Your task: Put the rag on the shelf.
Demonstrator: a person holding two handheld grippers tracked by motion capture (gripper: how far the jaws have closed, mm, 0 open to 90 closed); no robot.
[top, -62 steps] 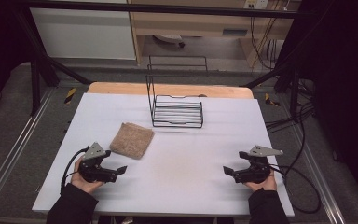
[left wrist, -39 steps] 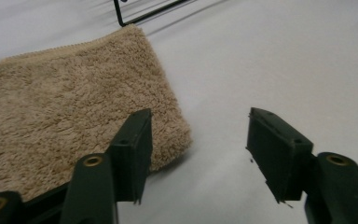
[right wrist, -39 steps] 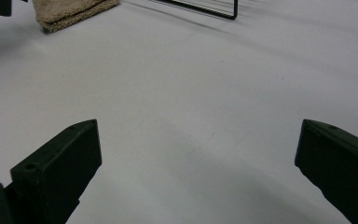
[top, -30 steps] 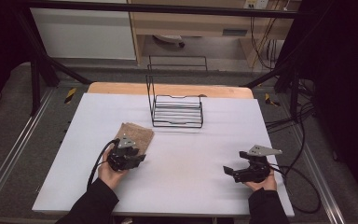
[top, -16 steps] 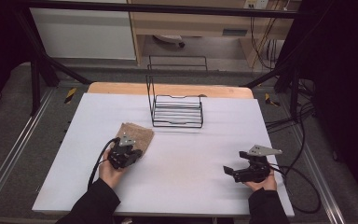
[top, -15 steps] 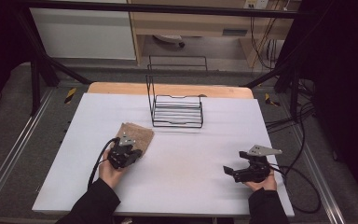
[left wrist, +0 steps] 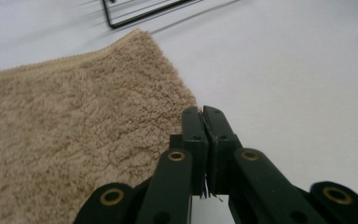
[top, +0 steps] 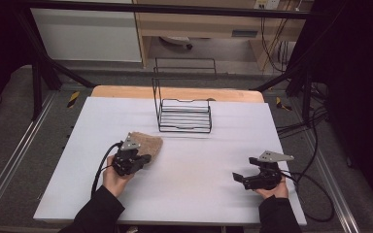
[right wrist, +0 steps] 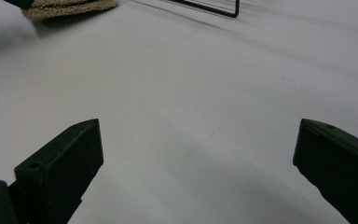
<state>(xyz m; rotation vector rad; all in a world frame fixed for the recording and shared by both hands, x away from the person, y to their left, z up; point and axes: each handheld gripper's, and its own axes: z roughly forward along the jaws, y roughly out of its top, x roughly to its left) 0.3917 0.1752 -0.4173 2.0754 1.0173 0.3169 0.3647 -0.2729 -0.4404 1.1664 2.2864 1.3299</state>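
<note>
Your left gripper (left wrist: 204, 116) has its jaws pressed flat together at the near corner of the tan towel (left wrist: 70, 135). In the left gripper view the towel spreads up and to the left of the fingertips, and its right edge runs down to meet them. A few pale fibres poke out of the seam between the jaws lower down, but you cannot tell whether a fold of cloth is pinched there or the jaws have closed just beside the edge. They have just been closing. In the high view the left gripper (top: 143, 159) covers the towel's (top: 149, 143) near part.

Your right gripper (right wrist: 198, 154) stands wide apart with bare table between its jaws; in the high view it (top: 237, 176) rests low near the table's front right, well apart from the towel. In its own view the towel (right wrist: 70, 8) is cut off at the top left.

Beyond the towel stands the black wire rack (top: 183, 114), close to its far corner. Its base wire (left wrist: 144, 13) crosses the top of the left gripper view, blurred. To the right of your left fingertips the white table (top: 213, 194) lies open up to the right gripper. The towel's left side is cut off by the frame in the left gripper view.
</note>
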